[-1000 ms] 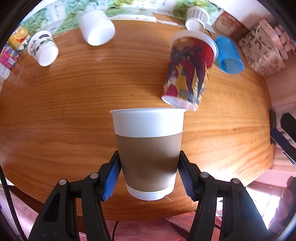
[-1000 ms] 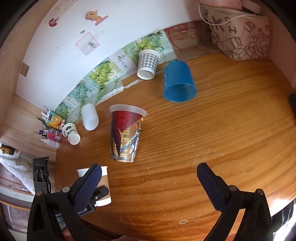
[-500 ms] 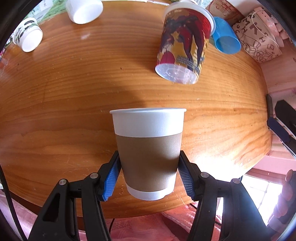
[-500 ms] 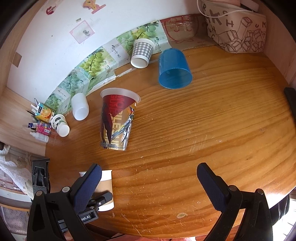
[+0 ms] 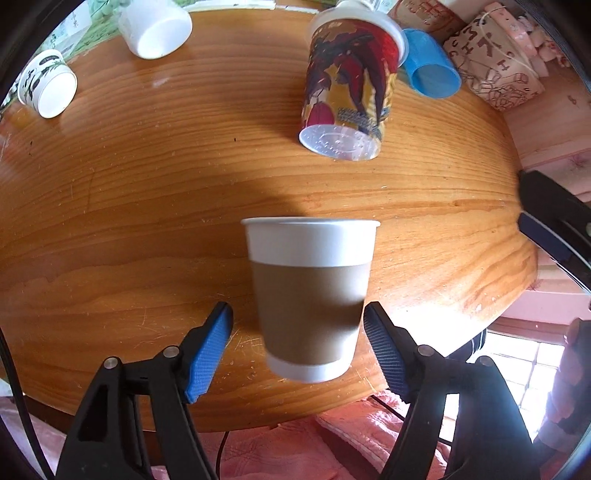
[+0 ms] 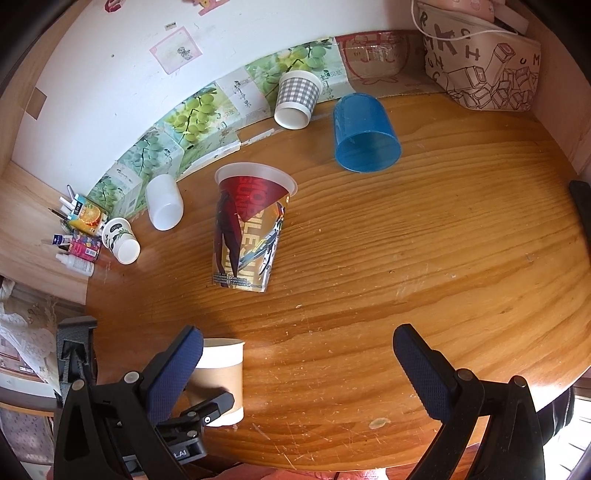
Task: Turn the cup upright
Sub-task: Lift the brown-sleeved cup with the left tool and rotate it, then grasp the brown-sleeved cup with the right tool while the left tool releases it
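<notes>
Left wrist view: we record the left hand-held gripper (image 5: 298, 334) with its blue-padded fingers (image 5: 208, 349) spread apart, a clear gap showing on each side of the paper cup (image 5: 310, 295). The cup, white with a brown sleeve, stands mouth up between the fingers on the wooden bench (image 5: 129, 206), near its front edge; neither pad touches it. Its outline is slightly blurred. Beyond it we note a tall printed cup (image 5: 349, 88) tipped with its clear base facing the camera. A blue cup (image 5: 430, 72) lies on its side just behind that one. A plain white cup (image 5: 157, 24) and a small leaf-patterned cup (image 5: 46, 90) lie toward the far left. A lettered bag (image 5: 495, 70) sits at the far right corner. Part of the right hand-held gripper (image 5: 550, 221) shows at the right edge.

Right wrist view: we find the right hand-held gripper (image 6: 297, 369) wide open and holding nothing, over bare wood. The paper cup (image 6: 219, 380) stands upright at the lower left, partly hidden by this gripper's left finger (image 6: 173, 373), with a black finger of the left hand-held gripper (image 6: 207, 408) beside its base. The printed cup (image 6: 247, 229) stands mid-bench, rim up. The blue cup (image 6: 364, 133) lies with its mouth toward the camera. A checked cup (image 6: 297, 98) lies on its side against the grape-printed boxes (image 6: 192, 114) along the wall. The white cup (image 6: 164, 203) and leaf-patterned cup (image 6: 122, 240) lie at the left, near small bottles and cartons (image 6: 79, 236). The bag (image 6: 480, 70) occupies the far right corner.
</notes>
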Demonstrator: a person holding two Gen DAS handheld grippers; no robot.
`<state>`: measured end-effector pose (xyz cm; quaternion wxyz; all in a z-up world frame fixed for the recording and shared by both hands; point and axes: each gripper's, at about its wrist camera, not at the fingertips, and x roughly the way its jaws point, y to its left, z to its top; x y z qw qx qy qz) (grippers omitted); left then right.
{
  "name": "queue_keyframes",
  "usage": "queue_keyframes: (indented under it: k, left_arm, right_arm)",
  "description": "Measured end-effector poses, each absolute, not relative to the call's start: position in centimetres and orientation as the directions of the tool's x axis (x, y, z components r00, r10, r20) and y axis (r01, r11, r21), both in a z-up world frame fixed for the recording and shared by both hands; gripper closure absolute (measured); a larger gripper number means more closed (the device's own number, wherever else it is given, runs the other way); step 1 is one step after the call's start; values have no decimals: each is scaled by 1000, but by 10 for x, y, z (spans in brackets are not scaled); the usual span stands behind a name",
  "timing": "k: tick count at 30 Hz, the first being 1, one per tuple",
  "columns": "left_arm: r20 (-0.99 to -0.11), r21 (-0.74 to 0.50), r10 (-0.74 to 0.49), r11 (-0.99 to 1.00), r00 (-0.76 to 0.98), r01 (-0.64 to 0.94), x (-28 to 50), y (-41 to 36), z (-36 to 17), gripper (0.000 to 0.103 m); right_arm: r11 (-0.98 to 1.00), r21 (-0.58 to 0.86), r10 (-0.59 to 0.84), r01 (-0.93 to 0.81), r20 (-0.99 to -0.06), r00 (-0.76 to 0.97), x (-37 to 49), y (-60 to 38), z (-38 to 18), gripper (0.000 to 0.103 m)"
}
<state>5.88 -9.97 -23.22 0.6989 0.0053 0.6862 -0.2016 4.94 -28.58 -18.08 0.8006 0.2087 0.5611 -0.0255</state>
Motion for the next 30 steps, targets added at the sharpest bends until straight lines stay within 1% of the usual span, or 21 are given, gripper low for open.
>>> queue_keyframes:
  k: [6, 12, 16, 21, 24, 30]
  left_arm:
    - [-954, -281, -299, 906, 8, 317, 59, -84, -222, 26]
    - [-942, -302, -332, 897, 41, 324, 57, -64, -212, 26]
    - [-933, -313, -353, 893, 71, 323, 55, -41, -205, 26]
    - [-932, -302, -347, 903, 102, 306, 54, -12, -200, 26]
    - [-935, -291, -335, 911, 114, 293, 53, 10, -197, 26]
    - [-939, -273, -315, 927, 139, 257, 53, 31, -196, 26]
  right_arm:
    - [918, 301, 200, 259, -913, 355, 50, -267, -188, 0]
    - [895, 351, 257, 275, -910, 326, 50, -249, -203, 0]
    - [883, 362, 268, 300, -911, 312, 50, -239, -212, 0]
    - [888, 327, 235, 323, -927, 291, 50, -227, -225, 1]
    - [890, 308, 220, 335, -935, 277, 50, -222, -232, 4]
    - [880, 291, 199, 374, -943, 265, 52, -219, -247, 6]
